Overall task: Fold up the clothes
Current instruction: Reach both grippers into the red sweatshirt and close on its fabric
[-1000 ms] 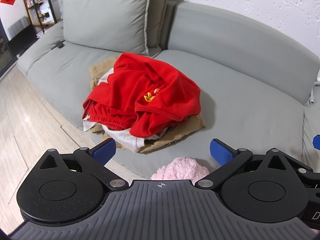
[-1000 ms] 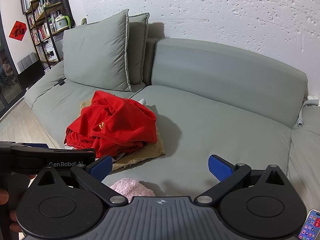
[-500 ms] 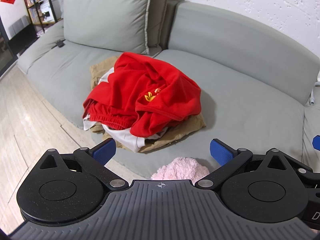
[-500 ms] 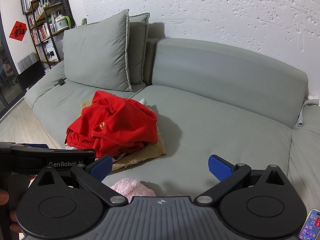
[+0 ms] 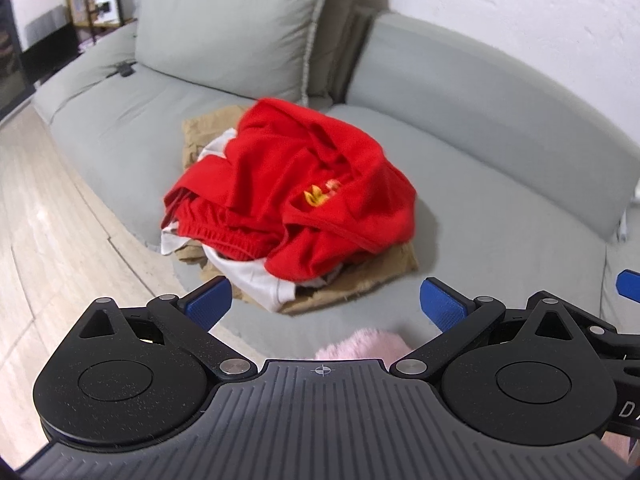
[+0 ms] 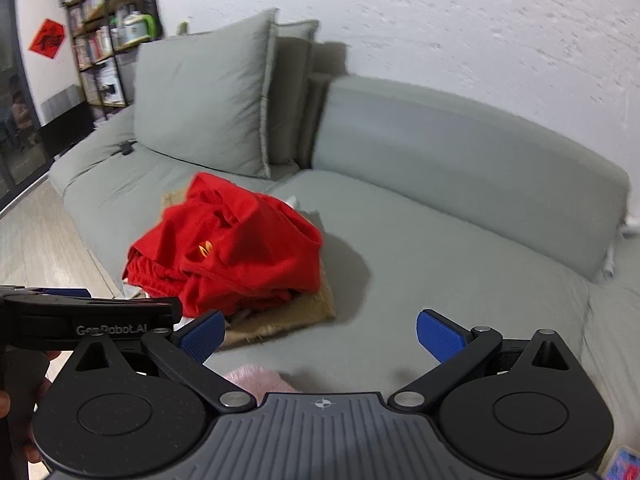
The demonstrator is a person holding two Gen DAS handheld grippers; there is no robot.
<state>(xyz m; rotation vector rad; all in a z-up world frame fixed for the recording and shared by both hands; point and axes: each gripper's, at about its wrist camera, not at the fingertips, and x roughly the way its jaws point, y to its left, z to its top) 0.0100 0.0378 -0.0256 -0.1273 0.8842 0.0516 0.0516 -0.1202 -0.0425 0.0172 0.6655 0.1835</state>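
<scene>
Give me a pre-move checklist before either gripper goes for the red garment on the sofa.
1. Left gripper open and holding nothing: ok.
2. Right gripper open and holding nothing: ok.
3. Red garment on top of the pile, uncovered: ok.
4. Red garment laid flat for folding: not ok, crumpled.
5. Bare sofa seat beside the pile for spreading: ok.
6. Garment separate from the white cloth beneath: cannot tell.

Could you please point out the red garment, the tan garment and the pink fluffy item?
red garment (image 5: 320,168), left wrist view, upper folds.
tan garment (image 6: 280,322), right wrist view, front corner.
pink fluffy item (image 5: 360,346), left wrist view, top.
</scene>
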